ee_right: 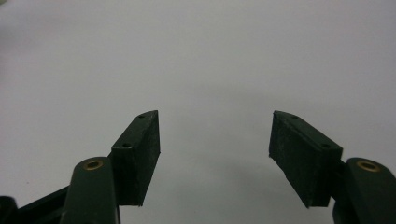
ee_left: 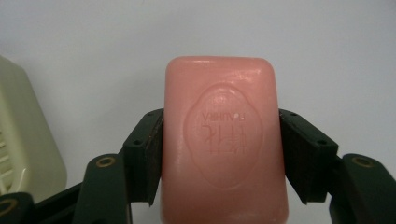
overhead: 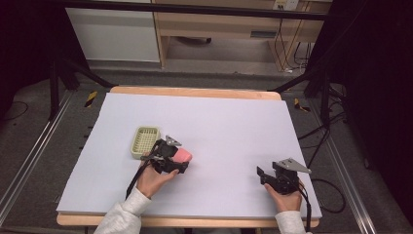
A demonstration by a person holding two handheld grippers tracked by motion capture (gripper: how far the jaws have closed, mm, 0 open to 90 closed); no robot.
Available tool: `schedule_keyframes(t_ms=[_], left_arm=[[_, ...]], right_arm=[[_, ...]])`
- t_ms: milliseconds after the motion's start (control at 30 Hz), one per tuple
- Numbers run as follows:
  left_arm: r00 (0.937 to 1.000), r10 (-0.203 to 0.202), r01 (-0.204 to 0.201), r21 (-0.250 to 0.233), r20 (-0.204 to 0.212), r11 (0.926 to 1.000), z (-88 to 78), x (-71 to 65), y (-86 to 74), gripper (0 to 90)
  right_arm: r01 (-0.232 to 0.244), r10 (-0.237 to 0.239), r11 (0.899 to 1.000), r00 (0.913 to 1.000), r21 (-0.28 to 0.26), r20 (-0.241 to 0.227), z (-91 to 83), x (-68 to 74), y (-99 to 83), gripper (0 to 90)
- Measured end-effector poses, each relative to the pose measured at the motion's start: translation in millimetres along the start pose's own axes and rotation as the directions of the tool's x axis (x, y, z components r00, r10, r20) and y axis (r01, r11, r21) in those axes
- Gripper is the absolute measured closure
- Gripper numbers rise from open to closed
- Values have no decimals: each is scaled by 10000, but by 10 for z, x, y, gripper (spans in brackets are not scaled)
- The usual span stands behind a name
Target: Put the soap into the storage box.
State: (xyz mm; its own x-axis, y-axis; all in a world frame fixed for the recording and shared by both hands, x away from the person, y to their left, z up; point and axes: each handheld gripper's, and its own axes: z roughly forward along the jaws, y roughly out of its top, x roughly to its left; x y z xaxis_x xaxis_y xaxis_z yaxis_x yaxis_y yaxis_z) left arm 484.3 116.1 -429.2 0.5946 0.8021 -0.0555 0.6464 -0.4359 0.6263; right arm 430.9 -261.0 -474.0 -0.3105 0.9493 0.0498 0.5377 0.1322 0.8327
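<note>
The pink soap bar (ee_left: 223, 140) was clamped across its narrow width by the left gripper (overhead: 181, 160), just beside the pale green soap dish (overhead: 145, 141), presumably for placing there. Its long axis ran along the jaws, stamped face up, pointing away from the hand. The right gripper (ee_right: 215, 154) rested well apart on the white table cover (overhead: 234, 126), jaws apart, holding nothing.

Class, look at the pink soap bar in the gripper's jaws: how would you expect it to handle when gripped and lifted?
The pink soap bar looks solid, so probably stiff. Its glossy, rounded sides suggest it may slip between the left gripper pads. Its flat faces mean it likely won't roll.
</note>
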Motion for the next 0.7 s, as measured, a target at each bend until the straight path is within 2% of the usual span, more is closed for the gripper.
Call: schedule_keyframes(t_ms=[133,300,467,700], left_arm=[[10000,-59,59,13,-10,10000,-46,39,-33,371],[9998,-186,186,-47,-101,9998,-103,103,-77,371],[9992,-365,363,-173,-150,9992,-153,187,-74,371],[9987,-481,475,-337,-185,9983,-231,249,-42,371]], right_arm=[[-49,49,10000,10000,30,-26,-3,5,-4,337],[270,-270,9996,9996,44,56,5,18,-10,337],[154,-153,9999,9999,72,-31,4,26,-12,335],[241,-241,9997,9997,41,15,12,25,-17,323]])
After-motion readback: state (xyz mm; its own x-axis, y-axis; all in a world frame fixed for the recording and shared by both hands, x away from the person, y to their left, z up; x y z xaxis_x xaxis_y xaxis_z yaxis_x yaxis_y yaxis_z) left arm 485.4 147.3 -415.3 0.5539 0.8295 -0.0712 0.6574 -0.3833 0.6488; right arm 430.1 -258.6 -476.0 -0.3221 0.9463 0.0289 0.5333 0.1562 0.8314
